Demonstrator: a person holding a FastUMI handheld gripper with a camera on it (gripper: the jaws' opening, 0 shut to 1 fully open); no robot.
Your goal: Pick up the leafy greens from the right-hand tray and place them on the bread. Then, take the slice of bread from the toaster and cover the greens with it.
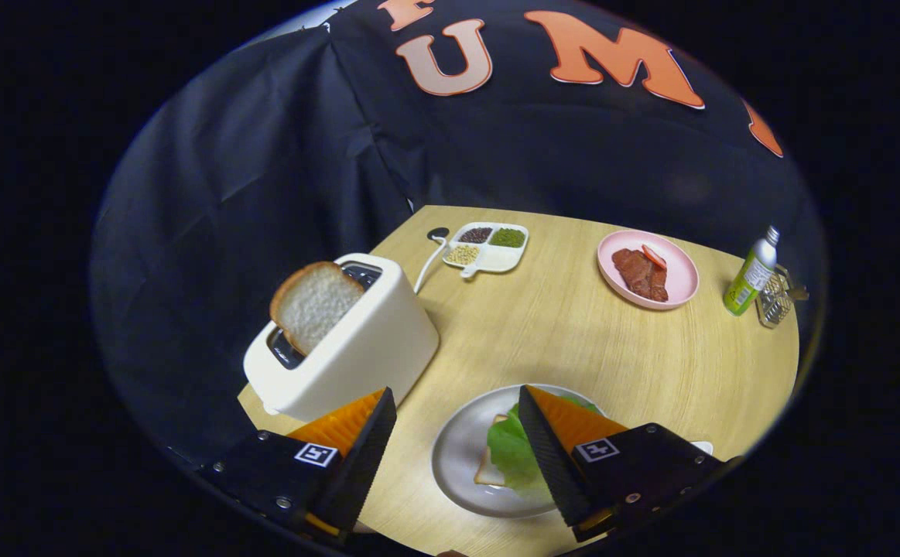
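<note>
A white toaster (357, 340) holds 1 slice of bread (314, 303), poking up out of its slot, brown at the crust. A grey plate (461, 456) between the fingers holds bread (488, 470) with leafy greens (513, 452) on top. A pink plate (648, 269) has red meat (640, 273). A small white tray (488, 246) has 3 piles of beans. The gripper (457, 441) is open wide, holding nothing.

I count one toaster (353, 340); two bread slices, one in the toaster (313, 303), one under greens (488, 468); two plates, grey (457, 456) and pink (678, 267); one bottle (750, 272).
</note>
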